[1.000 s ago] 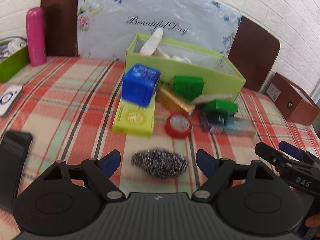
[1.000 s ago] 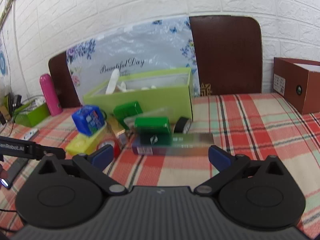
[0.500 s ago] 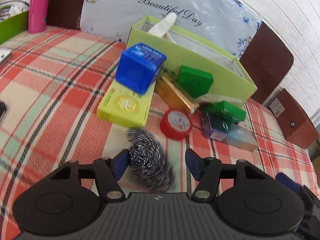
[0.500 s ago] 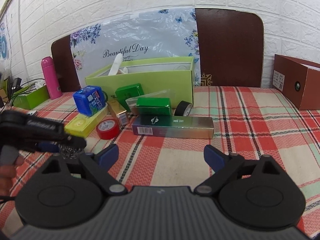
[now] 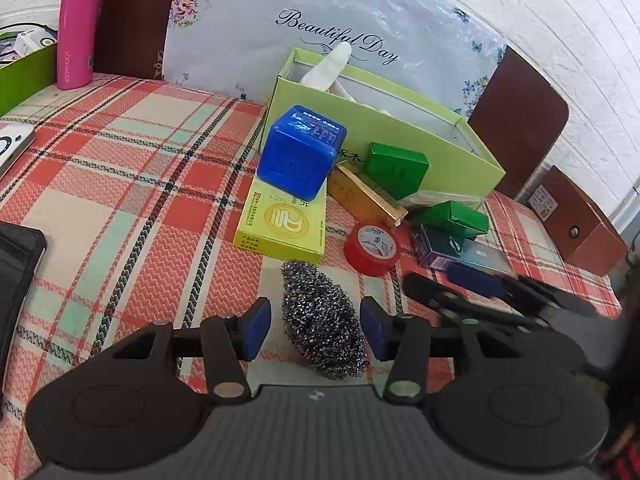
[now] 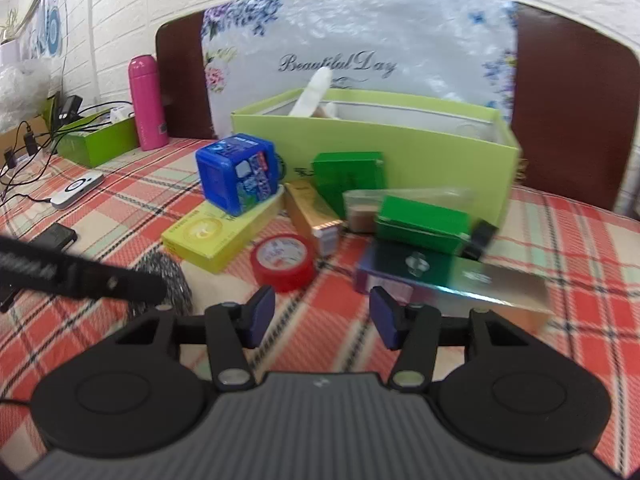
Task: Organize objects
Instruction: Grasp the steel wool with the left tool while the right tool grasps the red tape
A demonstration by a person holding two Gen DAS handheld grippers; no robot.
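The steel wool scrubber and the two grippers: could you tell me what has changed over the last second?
The left gripper moved in around the silvery steel wool scrubber, jaws closing, pads not yet pressing. The right gripper swung toward the red tape roll, jaws closing on nothing. The boxes and the scrubber stayed put.

Lighting: bright, even, diffuse; shadows faint. Glare: soft sheen on the plastic-wrapped floral panel (image 5: pixel 320 40). Distortion: strong fisheye bowing, dark vignette at all corners. Left wrist view: mostly sharp; right tongs (image 5: pixel 476 280) smeared at right edge. Right wrist view: motion-blurred throughout, worst on long box (image 6: pixel 452 276) at right.
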